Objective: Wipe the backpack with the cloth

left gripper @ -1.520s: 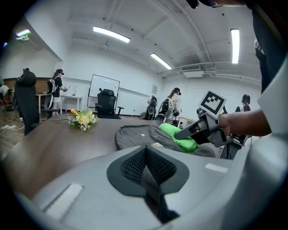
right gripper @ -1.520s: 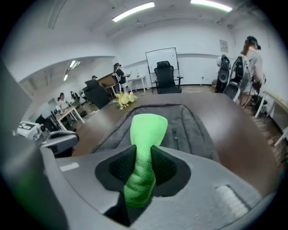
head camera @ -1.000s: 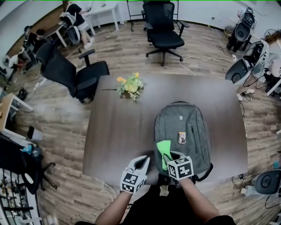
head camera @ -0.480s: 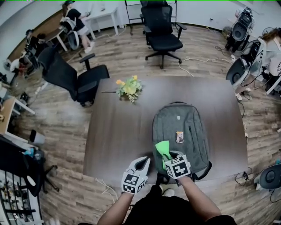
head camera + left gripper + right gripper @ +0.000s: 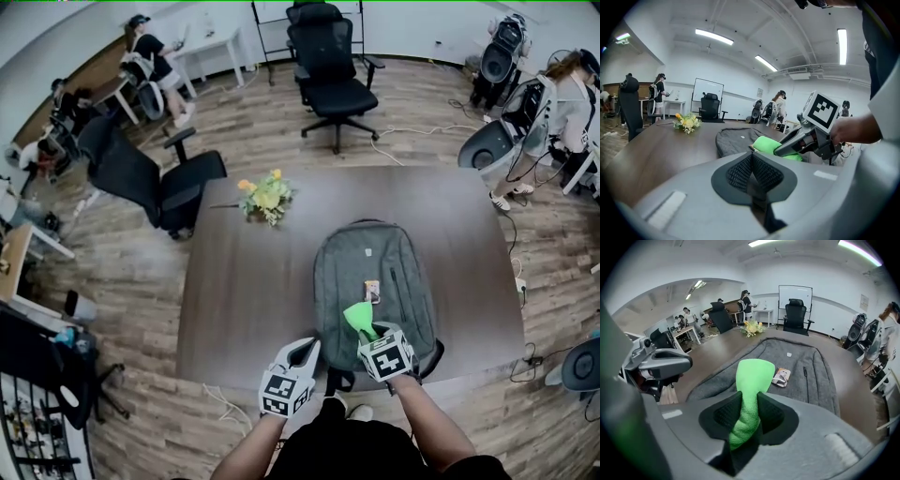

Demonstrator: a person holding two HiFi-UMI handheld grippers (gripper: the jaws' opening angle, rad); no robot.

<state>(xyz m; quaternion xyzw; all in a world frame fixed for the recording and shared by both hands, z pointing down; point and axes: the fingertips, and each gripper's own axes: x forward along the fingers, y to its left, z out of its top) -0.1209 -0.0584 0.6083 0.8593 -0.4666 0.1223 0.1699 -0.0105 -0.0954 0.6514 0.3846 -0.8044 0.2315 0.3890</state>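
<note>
One grey backpack (image 5: pixel 361 272) flat, long axis pointing away, top end farthest.

Backpack (image 5: pixel 373 272) flat on the table (image 5: pixel 246 300), cloth (image 5: pixel 357 317) over its near end.
The right gripper (image 5: pixel 368 335) holds the cloth between its fingers (image 5: pixel 772 414); the backpack stretches ahead of them. The left gripper (image 5: pixel 304 347) sits just left, above the table's near edge. Flowers (image 5: pixel 262 197) stand far ahead, to the left.
</note>
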